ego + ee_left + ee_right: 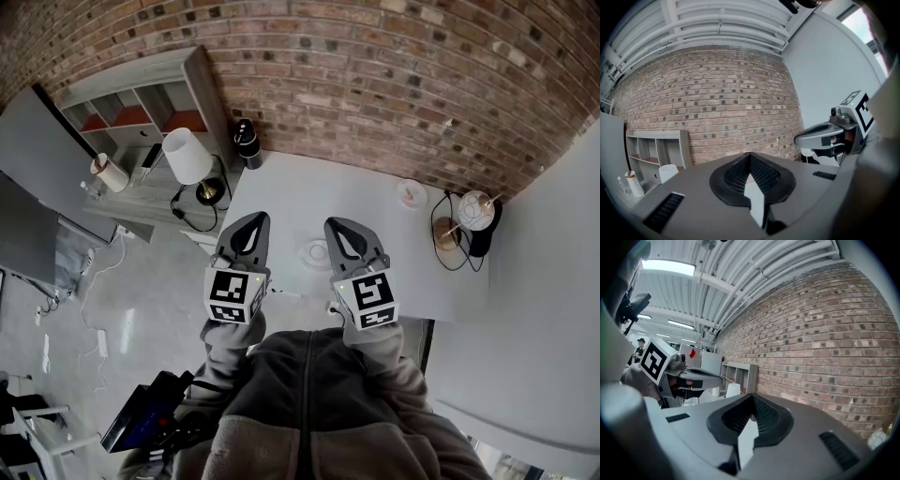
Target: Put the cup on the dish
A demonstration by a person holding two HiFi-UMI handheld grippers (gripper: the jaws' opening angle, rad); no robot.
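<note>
A round white dish [316, 253] lies on the white table [281, 187], between my two grippers in the head view. Whether a cup stands on it is unclear. A smaller white dish with something pink [411, 194] sits farther right, near the wall. My left gripper [251, 223] and right gripper [339, 228] hover side by side over the table's near edge, both shut and empty. The left gripper view shows its jaws [750, 161] meeting at the tip, with the right gripper [825, 136] beside them. In the right gripper view the jaws [751, 406] are likewise together. Both gripper views aim at the brick wall.
A round white object on a dark stand with a cable [476, 212] stands at the table's right end. A black cylinder [247, 142] sits at the far left corner. Left of the table are a white lamp [187, 155] and a shelf unit [141, 103].
</note>
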